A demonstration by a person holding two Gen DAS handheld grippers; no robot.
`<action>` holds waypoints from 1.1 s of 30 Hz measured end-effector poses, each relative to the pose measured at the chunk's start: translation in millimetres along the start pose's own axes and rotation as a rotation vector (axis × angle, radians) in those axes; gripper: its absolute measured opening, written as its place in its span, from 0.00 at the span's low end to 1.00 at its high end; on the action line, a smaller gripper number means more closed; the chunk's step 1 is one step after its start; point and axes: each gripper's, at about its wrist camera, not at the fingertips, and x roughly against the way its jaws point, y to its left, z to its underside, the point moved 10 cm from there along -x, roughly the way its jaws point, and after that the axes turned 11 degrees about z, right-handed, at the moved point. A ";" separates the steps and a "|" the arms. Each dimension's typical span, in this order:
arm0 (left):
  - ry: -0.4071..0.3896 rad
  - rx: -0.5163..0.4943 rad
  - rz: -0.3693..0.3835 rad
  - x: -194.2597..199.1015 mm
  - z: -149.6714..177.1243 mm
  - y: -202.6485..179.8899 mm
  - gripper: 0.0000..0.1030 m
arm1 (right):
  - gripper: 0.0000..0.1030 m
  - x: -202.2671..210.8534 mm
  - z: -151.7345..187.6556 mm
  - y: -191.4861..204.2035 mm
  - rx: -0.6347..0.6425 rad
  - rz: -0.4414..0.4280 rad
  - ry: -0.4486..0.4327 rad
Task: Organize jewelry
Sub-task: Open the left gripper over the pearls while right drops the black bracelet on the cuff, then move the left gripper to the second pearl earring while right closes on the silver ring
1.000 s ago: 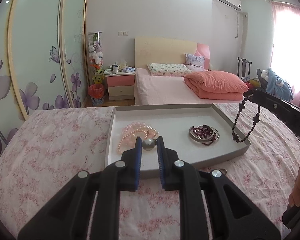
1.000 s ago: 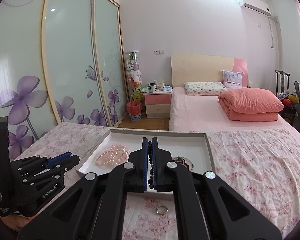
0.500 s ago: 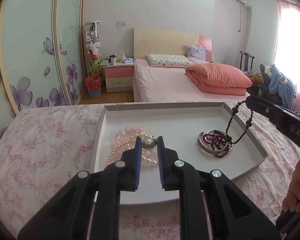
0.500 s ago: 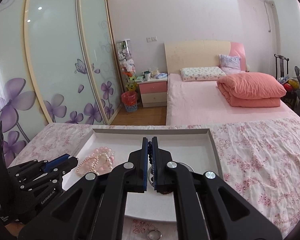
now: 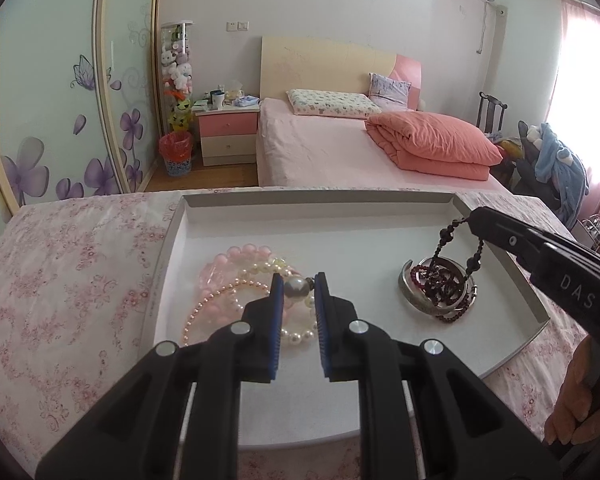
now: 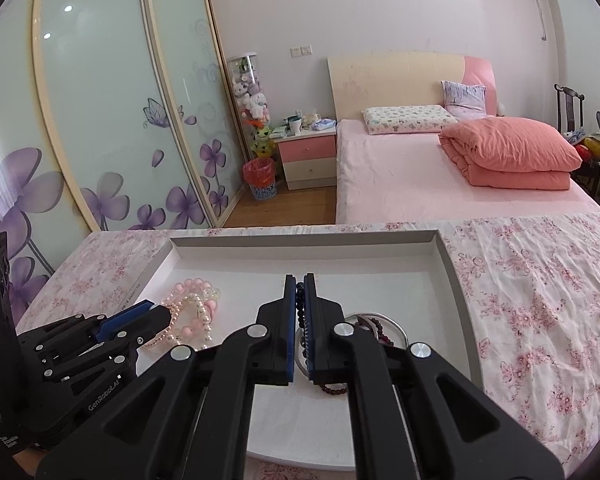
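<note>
A white tray [image 5: 538, 322] with a grey rim lies on the floral cloth. My left gripper [image 5: 296, 288] is shut on a large grey pearl [image 5: 295, 289], low over a heap of pink bead and pearl bracelets [image 5: 228, 272] in the tray's left half. From the right, my right gripper [image 5: 476, 219] is shut on a dark bead strand [image 5: 444, 240]. That strand hangs onto a silver bangle with dark red beads [image 5: 420, 300]. In the right wrist view the right gripper [image 6: 299, 292] pinches the dark strand [image 6: 300, 312] above the bangle [image 6: 396, 326], with the left gripper [image 6: 160, 314] by the pearls [image 6: 196, 308].
The pink floral cloth [image 6: 540, 300] covers the table around the tray. A hand [image 5: 572, 412] holds the right gripper at the lower right. Beyond the table's far edge stand a bed [image 5: 340, 148], a nightstand [image 5: 226, 132] and a sliding wardrobe [image 6: 100, 120].
Both grippers have come forward and down over the tray. The dark strand, which hung by the tray's right rim, now hangs onto the silver bangle. The pearl stays between the left pads.
</note>
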 end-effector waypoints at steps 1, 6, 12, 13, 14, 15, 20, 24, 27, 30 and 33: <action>0.004 0.000 0.004 -1.8 0.8 -0.7 0.16 | 0.05 -1.5 1.1 -0.6 0.000 0.001 0.005; 0.012 0.014 0.015 -5.6 1.7 0.3 0.26 | 0.16 -6.1 7.7 -4.6 0.001 0.019 0.037; 0.002 0.082 0.024 0.3 1.4 16.2 0.34 | 0.42 0.1 6.5 -16.1 -0.027 0.038 0.015; 0.001 0.090 0.024 1.8 1.5 18.5 0.35 | 0.42 1.2 7.1 -16.9 -0.028 0.039 0.012; 0.000 0.099 0.022 3.3 1.6 21.3 0.36 | 0.42 2.1 6.9 -17.2 -0.027 0.040 0.010; -0.003 0.105 0.020 5.0 1.6 23.5 0.36 | 0.42 3.3 7.1 -17.3 -0.026 0.041 0.008; -0.006 0.112 0.009 14.8 4.8 26.3 0.40 | 0.42 9.2 10.1 -18.0 -0.017 0.040 0.005; -0.003 0.113 0.004 24.8 12.0 25.3 0.42 | 0.42 16.1 14.5 -17.0 -0.007 0.035 0.010; 0.001 0.104 -0.003 35.1 20.0 23.7 0.45 | 0.42 23.6 22.0 -17.0 0.011 0.032 0.014; 0.011 0.092 -0.008 44.4 29.3 21.4 0.48 | 0.42 30.2 32.5 -19.3 0.029 0.032 0.025; 0.029 0.080 -0.022 55.4 44.6 21.3 0.51 | 0.42 36.6 46.9 -22.7 0.038 0.029 0.053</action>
